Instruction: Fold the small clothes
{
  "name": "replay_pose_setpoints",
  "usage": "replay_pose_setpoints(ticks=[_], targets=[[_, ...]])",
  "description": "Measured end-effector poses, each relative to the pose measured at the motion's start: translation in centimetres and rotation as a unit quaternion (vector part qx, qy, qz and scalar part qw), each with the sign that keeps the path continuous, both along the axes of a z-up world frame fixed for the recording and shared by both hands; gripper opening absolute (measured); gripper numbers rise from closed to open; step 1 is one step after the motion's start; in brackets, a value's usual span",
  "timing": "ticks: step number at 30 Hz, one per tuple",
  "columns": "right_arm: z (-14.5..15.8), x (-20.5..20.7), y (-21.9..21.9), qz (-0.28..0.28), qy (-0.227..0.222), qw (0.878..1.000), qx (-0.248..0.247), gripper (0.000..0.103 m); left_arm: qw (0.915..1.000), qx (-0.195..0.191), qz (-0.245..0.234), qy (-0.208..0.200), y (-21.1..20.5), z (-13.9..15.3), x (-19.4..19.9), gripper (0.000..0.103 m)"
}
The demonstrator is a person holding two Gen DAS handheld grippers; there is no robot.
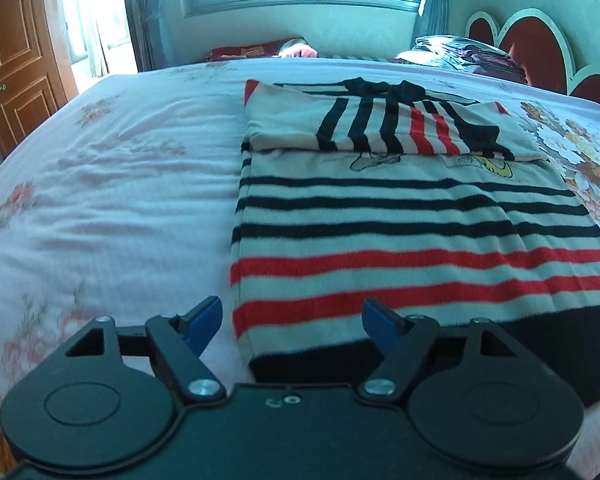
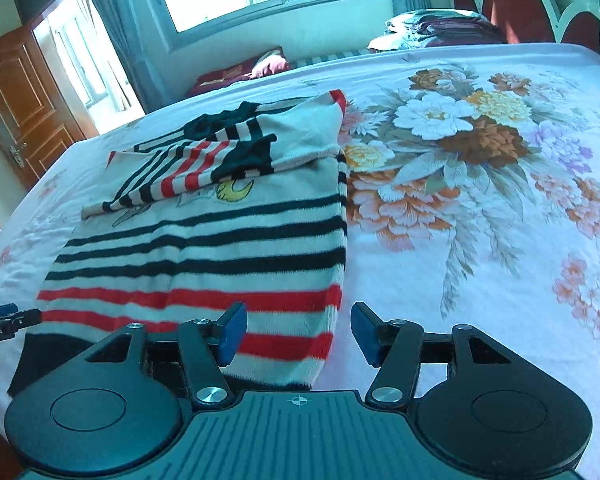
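Observation:
A small striped sweater (image 1: 400, 216) lies flat on the bed, white with black and red stripes and a black hem. Both sleeves are folded across its chest. It also shows in the right wrist view (image 2: 204, 248). My left gripper (image 1: 292, 326) is open and empty, just above the sweater's near left hem corner. My right gripper (image 2: 298, 332) is open and empty, straddling the sweater's near right hem corner. The tip of the left gripper (image 2: 4, 320) shows at the left edge of the right wrist view.
The bed (image 1: 100, 200) has a pale pink floral sheet with a large flower print (image 2: 460, 140) right of the sweater. Folded bedding (image 1: 460, 54) lies by the red headboard (image 1: 532, 44). A wooden door (image 1: 12, 60) stands at the left, a window behind.

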State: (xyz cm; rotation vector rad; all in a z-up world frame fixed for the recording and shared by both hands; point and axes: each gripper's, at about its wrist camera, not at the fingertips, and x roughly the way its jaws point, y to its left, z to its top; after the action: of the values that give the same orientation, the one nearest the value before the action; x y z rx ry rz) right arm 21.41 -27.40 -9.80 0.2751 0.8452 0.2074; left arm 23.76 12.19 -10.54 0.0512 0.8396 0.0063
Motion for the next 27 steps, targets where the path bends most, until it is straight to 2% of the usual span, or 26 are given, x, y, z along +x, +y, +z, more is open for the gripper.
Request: replay_pose_setpoints(ticks=[5, 8, 13, 18, 21, 24, 26, 27], targets=[[-1.4, -2.9, -0.3, 0.009, 0.025, 1.0, 0.016, 0.057, 0.9985, -0.04, 0.027, 0.026, 1.9, -1.4, -3.0, 0.074], [-2.4, -3.9, -0.3, 0.008, 0.038, 0.999, 0.027, 0.057, 0.9978, -0.054, 0.021, 0.031, 2.2, -1.9, -4.0, 0.073], [-3.7, -4.5, -0.7, 0.005, 0.055, 0.996, 0.064, 0.057, 0.9947, -0.093, 0.006, 0.043, 2.6, -2.1, -4.0, 0.068], [-4.2, -4.5, -0.8, 0.005, 0.058, 0.993, 0.102, 0.057, 0.988, -0.145, -0.003, 0.054, 3.6, -2.2, -3.4, 0.063], [-4.5, -4.1, -0.6, 0.004, 0.063, 0.991, 0.121, 0.047, 0.9833, -0.172, -0.003, 0.059, 4.1, -2.3, -3.3, 0.062], [-4.5, -3.9, -0.4, 0.01, 0.064, 0.99, 0.127, 0.043, 0.9781, -0.197, -0.01, 0.066, 4.2, -2.3, -3.6, 0.059], [-4.6, -3.9, -0.3, 0.021, 0.068, 0.988, 0.134, 0.037, 0.9734, -0.219, -0.015, 0.067, 4.2, -2.6, -3.9, 0.058], [-4.7, -3.9, -0.1, 0.028, 0.072, 0.987, 0.141, 0.03, 0.971, -0.23, -0.015, 0.065, 4.4, -2.7, -4.0, 0.058]])
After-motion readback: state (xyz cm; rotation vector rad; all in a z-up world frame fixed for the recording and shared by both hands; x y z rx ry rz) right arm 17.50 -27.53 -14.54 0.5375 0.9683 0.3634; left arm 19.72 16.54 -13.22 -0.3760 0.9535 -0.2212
